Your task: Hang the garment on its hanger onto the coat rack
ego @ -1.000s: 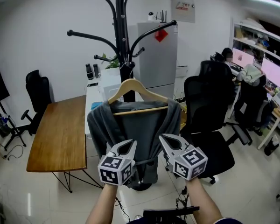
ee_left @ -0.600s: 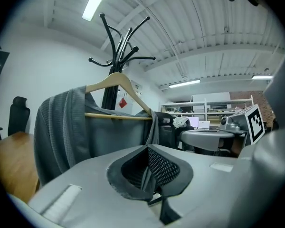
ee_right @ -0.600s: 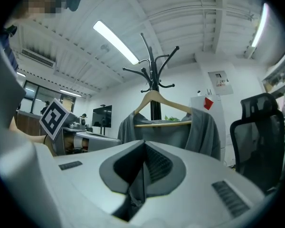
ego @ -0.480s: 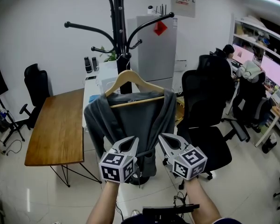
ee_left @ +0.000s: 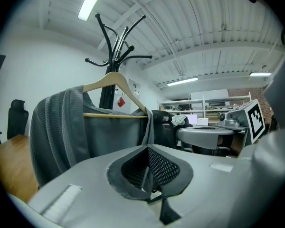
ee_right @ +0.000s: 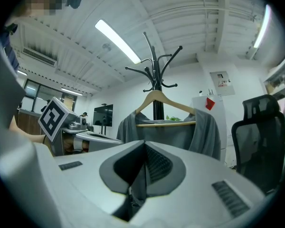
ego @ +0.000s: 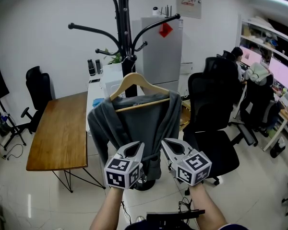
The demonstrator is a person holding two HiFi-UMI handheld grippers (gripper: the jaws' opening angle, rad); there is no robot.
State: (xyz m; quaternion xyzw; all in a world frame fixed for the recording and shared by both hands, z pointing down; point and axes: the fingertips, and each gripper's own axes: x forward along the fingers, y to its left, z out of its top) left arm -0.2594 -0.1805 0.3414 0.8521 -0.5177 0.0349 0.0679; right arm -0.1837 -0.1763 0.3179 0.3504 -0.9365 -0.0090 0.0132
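Grey garment (ego: 143,121) draped on a wooden hanger (ego: 133,78), up in front of the pole of the black rack (ego: 124,28). Hanger hook lost against the dark pole: impossible to tell whether on a peg or not. Lower edge of the garment drawn toward the camera, down to both tongs. Pads of the left tongs (ego: 134,146) pressed together on a thin fold of that grey cloth, edge-on in the left gripper view. Same with the right tongs (ego: 169,143): closed, with a crumpled grey strip pinched between the pads. Both side by side, close to each other, roughly level, aimed at the garment. Wooden worktop (ego: 57,133) left of the garment, black chair (ego: 209,109) to its right, grey fridge (ego: 161,51) behind the rack.
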